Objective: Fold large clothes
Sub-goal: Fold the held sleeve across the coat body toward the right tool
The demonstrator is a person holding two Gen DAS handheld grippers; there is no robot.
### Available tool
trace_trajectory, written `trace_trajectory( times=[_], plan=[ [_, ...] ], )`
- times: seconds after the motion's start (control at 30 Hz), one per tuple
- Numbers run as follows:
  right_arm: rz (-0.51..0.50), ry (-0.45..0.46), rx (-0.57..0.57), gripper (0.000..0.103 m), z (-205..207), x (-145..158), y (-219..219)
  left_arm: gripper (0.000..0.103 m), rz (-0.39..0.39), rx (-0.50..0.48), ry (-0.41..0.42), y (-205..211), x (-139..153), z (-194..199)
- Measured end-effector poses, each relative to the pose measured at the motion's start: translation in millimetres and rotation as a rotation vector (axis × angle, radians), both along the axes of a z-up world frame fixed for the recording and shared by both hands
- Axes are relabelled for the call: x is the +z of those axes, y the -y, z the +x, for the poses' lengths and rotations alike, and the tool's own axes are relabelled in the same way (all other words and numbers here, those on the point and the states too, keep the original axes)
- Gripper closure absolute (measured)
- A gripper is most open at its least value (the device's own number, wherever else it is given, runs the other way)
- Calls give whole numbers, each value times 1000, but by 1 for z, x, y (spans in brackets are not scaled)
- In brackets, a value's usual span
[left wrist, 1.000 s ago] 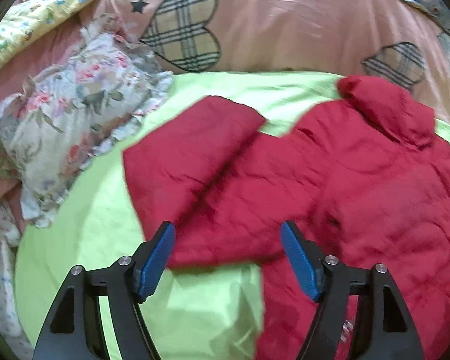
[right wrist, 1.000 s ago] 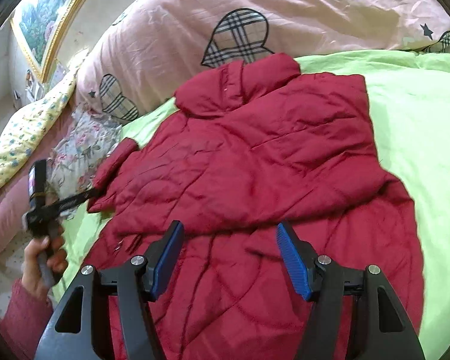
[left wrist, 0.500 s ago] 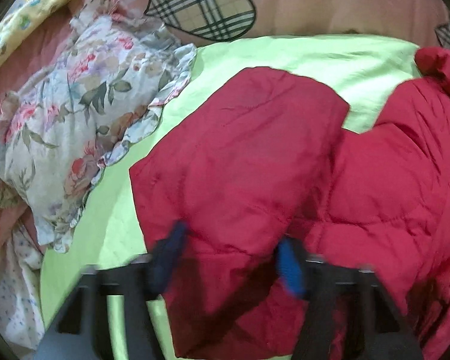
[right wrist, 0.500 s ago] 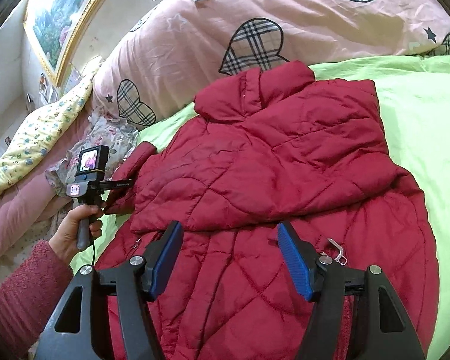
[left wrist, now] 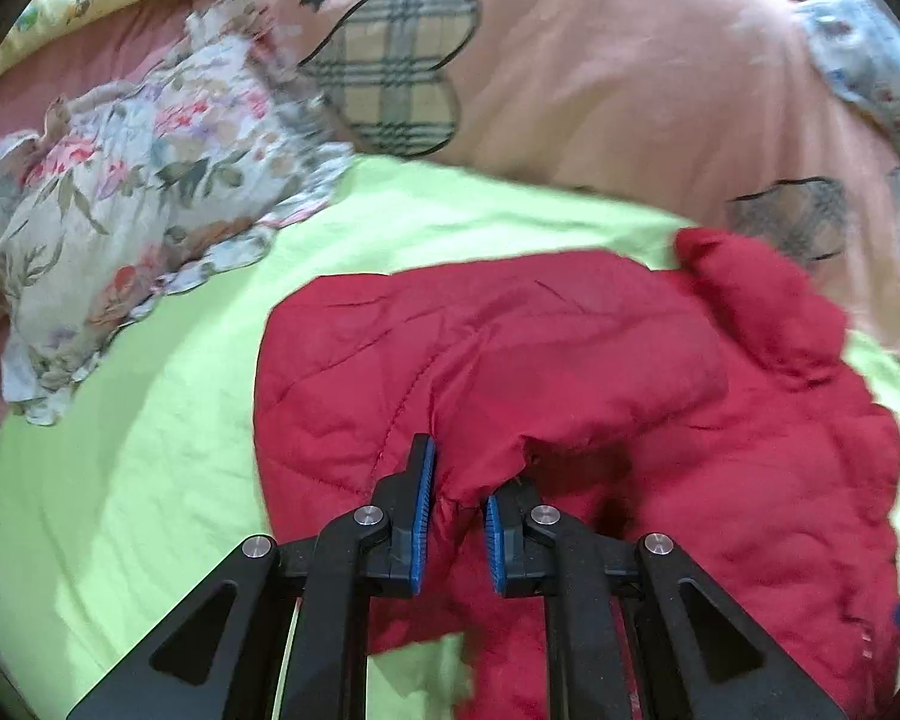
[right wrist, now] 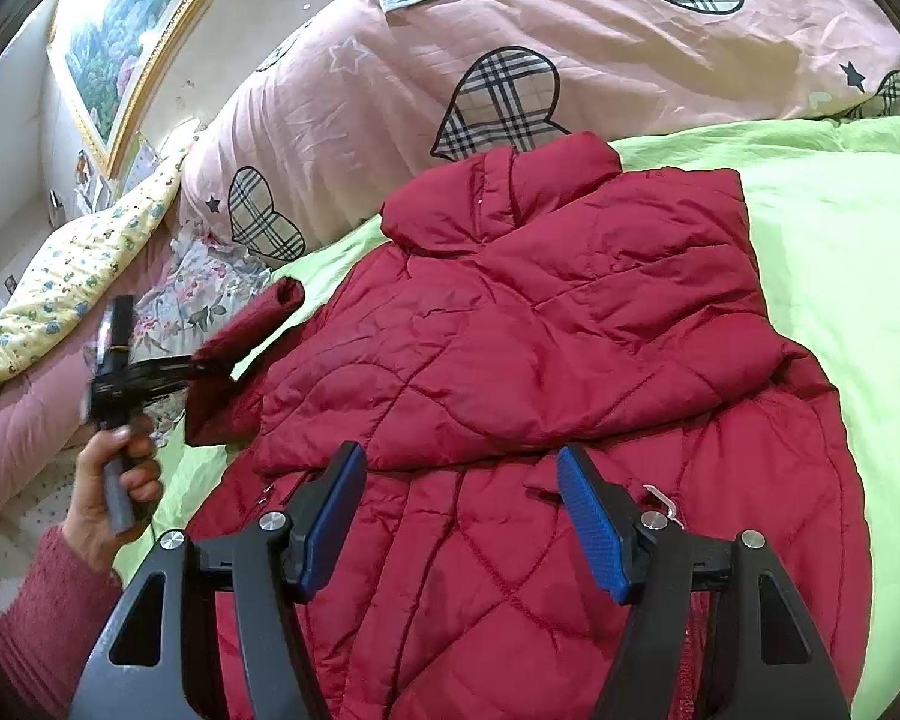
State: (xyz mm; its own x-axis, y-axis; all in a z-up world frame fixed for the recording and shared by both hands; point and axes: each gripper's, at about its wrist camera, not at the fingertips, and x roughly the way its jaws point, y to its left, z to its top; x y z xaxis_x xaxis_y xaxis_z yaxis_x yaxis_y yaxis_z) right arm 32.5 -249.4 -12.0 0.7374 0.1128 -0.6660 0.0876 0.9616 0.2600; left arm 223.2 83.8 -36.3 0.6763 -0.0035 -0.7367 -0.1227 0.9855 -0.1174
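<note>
A: Where is the jacket (right wrist: 546, 360) right now?

B: Spread on the green sheet (right wrist: 840, 252), collar toward the pink quilt (right wrist: 570, 18), hem toward the person. The sleeve on the right-hand side is already laid across the chest.

A: And the 2 grippers?

B: The left gripper (left wrist: 455, 504) is pinched shut on the cuff of the other sleeve (left wrist: 450, 360), red fabric bunched between its blue pads. In the right wrist view that same gripper (right wrist: 207, 367) sits at the jacket's left edge with the sleeve (right wrist: 246, 336) lifted off the sheet. The right gripper (right wrist: 462, 510) hangs spread wide above the lower front panel, nothing between its pads.

A: So which way does the fold go?

B: My guess: the sleeve's long axis runs from the cuff up toward the shoulder, and the body lies to the right of the left gripper. Only the left hand (right wrist: 111, 498) is near that sleeve, so it probably carries the cuff across over the chest while the right stays free.
</note>
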Motion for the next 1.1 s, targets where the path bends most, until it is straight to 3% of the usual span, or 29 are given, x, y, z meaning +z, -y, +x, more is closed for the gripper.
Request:
trace_trajectory(
  times=[0.27, 0.53, 0.87, 1.1],
  plan=[
    [2, 10, -23, 34, -4, 2, 2, 89, -97, -137, 89, 31, 33, -48],
    [50, 31, -72, 34, -12, 8, 17, 90, -162, -274, 97, 74, 31, -74],
    [228, 54, -110, 34, -17, 10, 43, 90, -243, -341, 72, 94, 14, -75],
    [445, 97, -132, 21, -13, 20, 76, 90, -248, -382, 35, 119, -2, -56]
  ],
)
